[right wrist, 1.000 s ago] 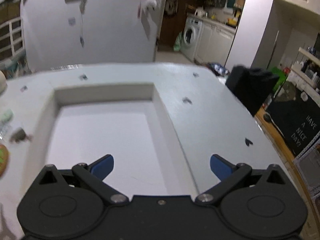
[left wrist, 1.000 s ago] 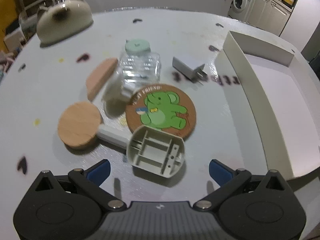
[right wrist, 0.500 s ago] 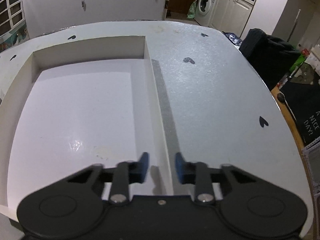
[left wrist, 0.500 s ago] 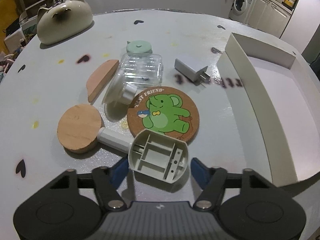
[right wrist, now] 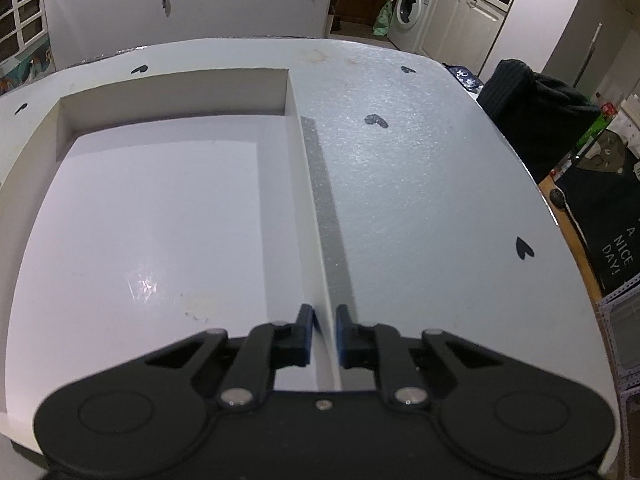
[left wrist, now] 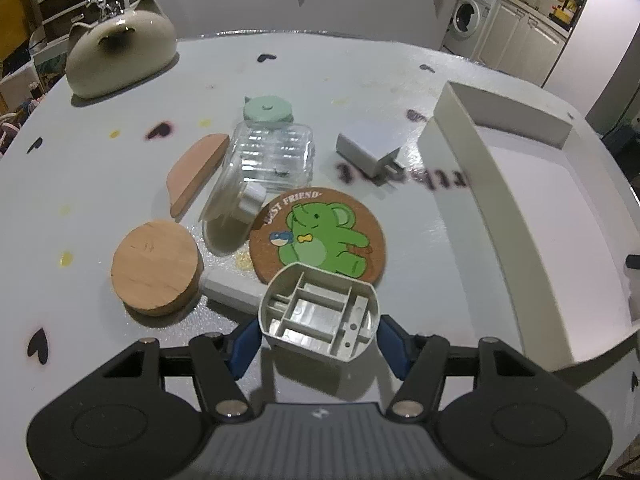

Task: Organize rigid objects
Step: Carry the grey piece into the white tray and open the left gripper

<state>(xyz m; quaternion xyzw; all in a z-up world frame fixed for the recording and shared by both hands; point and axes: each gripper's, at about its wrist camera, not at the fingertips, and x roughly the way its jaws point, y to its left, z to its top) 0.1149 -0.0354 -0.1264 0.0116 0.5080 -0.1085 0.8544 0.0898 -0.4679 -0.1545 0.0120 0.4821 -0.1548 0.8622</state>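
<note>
In the left wrist view my left gripper (left wrist: 318,342) is shut on a grey plastic housing (left wrist: 320,316) with inner ribs, held just above the table. Behind it lie an elephant coaster (left wrist: 320,236), a round wooden lid (left wrist: 156,272), a half-round wooden piece (left wrist: 196,172), a clear jar with a green lid (left wrist: 272,152), a white lid (left wrist: 228,212), a white stick (left wrist: 232,292) and a white charger (left wrist: 368,148). The white tray (left wrist: 472,176) lies to the right. In the right wrist view my right gripper (right wrist: 323,332) is shut on the tray's right wall (right wrist: 312,216).
A cat-shaped ceramic bowl (left wrist: 120,60) stands at the table's far left. The table top (right wrist: 420,184) carries dark heart marks. A black bag (right wrist: 536,108) sits beyond the table's right edge. A washing machine (right wrist: 412,8) stands in the background.
Both grippers were open a second ago. The left has closed on the grey housing and lifted it slightly. The right has moved over the tray's right wall and closed on it.
</note>
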